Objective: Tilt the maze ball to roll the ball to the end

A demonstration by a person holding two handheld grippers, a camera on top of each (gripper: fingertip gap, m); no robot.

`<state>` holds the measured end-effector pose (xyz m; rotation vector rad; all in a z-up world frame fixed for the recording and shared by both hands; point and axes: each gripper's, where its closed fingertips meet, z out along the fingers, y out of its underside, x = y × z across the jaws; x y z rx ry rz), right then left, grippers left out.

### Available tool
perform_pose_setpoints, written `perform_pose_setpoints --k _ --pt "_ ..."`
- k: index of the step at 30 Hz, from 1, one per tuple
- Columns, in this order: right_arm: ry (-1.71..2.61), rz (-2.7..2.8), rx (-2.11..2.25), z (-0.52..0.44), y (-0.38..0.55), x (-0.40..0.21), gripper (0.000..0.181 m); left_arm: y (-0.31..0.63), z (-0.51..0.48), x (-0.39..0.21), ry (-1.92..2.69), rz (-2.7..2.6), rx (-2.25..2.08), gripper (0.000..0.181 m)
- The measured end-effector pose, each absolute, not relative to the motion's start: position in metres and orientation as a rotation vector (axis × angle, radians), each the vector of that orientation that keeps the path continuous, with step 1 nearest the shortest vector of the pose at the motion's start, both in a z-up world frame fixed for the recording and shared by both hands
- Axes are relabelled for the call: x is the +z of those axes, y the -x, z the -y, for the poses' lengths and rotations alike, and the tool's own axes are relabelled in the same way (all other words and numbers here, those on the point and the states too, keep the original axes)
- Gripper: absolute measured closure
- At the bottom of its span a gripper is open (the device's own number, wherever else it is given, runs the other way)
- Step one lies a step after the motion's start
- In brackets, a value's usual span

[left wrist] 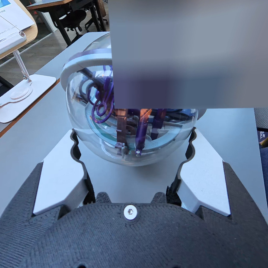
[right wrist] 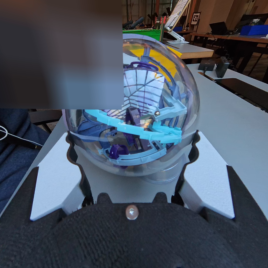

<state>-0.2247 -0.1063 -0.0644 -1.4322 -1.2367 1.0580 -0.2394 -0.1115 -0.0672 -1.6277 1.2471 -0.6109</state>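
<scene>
The maze ball [left wrist: 101, 116] is a clear sphere with purple, brown and pale blue tracks inside, over the grey table [left wrist: 36, 137]. My left gripper [left wrist: 133, 130] has its jaws wide apart, with both fingertips pressed on the sphere's lower sides. In the right wrist view the maze ball [right wrist: 166, 89] sits the same way in my right gripper [right wrist: 132, 133], above a clear round base [right wrist: 163, 176]. A small steel ball [right wrist: 157, 113] rests at a corner of a pale blue track, right of centre. A blurred patch hides part of the sphere in both views.
A white stand [left wrist: 21, 92] sits on a wooden desk to the left. Black boxes [right wrist: 206, 65] and a dark flat pad [right wrist: 243, 88] lie on the table [right wrist: 224, 116] to the right. A person's dark blue sleeve [right wrist: 17, 145] is at the left edge. A yellow object [right wrist: 176, 53] lies behind the sphere.
</scene>
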Motion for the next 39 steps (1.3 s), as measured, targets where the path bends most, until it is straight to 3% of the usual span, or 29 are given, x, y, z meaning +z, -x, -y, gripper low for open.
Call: perform_pose_setpoints --k 39 --pt "1.472 1.196 1.045 0.074 0.228 -0.065 0.024 0.239 0.079 -0.069 1.616 -1.194 -0.721 0.032"
